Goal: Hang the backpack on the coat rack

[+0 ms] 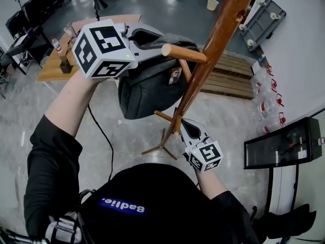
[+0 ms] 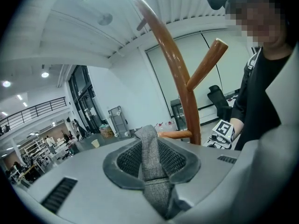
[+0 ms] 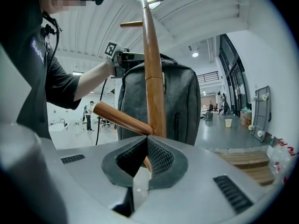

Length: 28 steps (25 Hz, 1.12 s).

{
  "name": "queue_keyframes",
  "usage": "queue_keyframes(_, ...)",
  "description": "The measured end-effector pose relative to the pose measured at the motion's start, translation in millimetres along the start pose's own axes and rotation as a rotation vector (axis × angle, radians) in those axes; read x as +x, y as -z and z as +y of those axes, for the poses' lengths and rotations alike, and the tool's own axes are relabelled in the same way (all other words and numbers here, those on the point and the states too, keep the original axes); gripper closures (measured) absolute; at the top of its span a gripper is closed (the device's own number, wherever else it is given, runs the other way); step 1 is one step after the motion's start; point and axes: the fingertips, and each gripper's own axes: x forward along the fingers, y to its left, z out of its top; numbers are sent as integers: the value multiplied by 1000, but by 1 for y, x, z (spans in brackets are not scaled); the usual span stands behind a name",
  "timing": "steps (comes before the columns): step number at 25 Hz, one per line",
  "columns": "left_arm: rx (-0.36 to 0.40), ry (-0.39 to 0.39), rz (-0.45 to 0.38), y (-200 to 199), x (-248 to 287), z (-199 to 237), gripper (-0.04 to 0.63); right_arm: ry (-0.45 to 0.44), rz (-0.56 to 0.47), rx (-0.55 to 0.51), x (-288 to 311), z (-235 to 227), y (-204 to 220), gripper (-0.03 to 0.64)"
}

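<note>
Lowest and closest to the person, the right gripper [image 1: 182,125] is at the lower part of the wooden coat rack [image 1: 223,27], where a short lower peg [image 1: 163,116] leaves the pole. Its own view shows the pads drawn almost together with a sliver of that wood pinched between them. Higher up, the left gripper [image 1: 155,38] is raised on an outstretched arm. Its jaws are clamped on the grey woven strap [image 2: 149,162] at the top of the grey backpack [image 1: 144,88], which fills the gap between the pads. The backpack hangs clear of the floor from this grip, against the far side of the pole as the right gripper view shows it. Its top is just under an upper peg [image 1: 183,53], whose rounded end juts over the bag; whether the strap has passed over that peg cannot be told. Beyond the rack, a wooden pallet [image 1: 228,78] lies on the tiled floor by the wall. A wooden table [image 1: 48,70] stands off to the left, and a pale cup [image 1: 212,4] sits farther back.
</note>
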Motion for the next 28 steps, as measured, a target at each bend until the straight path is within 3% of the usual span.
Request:
queue_keyframes(6, 71, -11, 44, -2, -1, -8, 494, -11, 18, 8, 6, 0, 5, 612)
queue_keyframes(13, 202, 38, 120, -1, 10, -34, 494, -32, 30, 10, 9, 4, 11, 612)
queue_keyframes(28, 219, 63, 108, 5, 20, -74, 494, -31, 29, 11, 8, 5, 12, 612)
